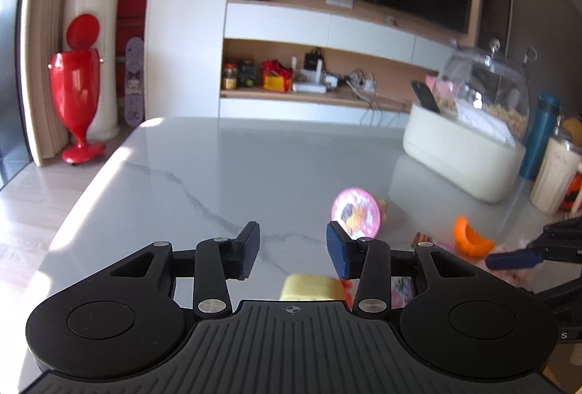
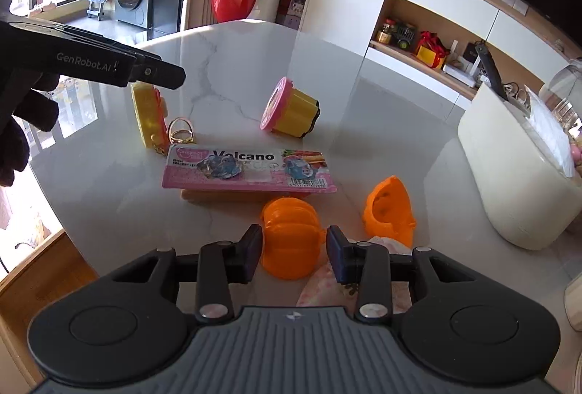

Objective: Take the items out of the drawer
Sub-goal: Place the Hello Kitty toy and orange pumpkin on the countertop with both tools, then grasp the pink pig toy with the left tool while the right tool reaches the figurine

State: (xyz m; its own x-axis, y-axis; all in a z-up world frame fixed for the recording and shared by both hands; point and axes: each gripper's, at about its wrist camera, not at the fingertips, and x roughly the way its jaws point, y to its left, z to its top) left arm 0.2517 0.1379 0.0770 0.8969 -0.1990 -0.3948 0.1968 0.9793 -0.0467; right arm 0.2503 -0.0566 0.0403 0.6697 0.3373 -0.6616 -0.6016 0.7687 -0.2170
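Observation:
My right gripper (image 2: 294, 250) is shut on an orange pumpkin toy (image 2: 291, 237) that fills the gap between its pads, just above the marble table (image 2: 236, 67). On the table beyond it lie a pink Volcano packet (image 2: 247, 168), a pink-lidded yellow cup (image 2: 291, 110) tipped on its side, a flat yellow toy (image 2: 147, 114), gold rings (image 2: 182, 134) and an orange half shell (image 2: 389, 208). My left gripper (image 1: 293, 248) hovers open and empty over the table, with the yellow toy (image 1: 311, 286) under it and the cup (image 1: 356, 214) ahead. No drawer is in view.
A white tub (image 2: 516, 176) stands at the table's right, with a glass jar (image 1: 487, 92) and a blue bottle (image 1: 542, 136) behind it. A pink cloth (image 2: 320, 285) lies under my right gripper. A gloved hand (image 2: 32, 103) carries the left gripper. A red bin (image 1: 76, 85) stands on the floor.

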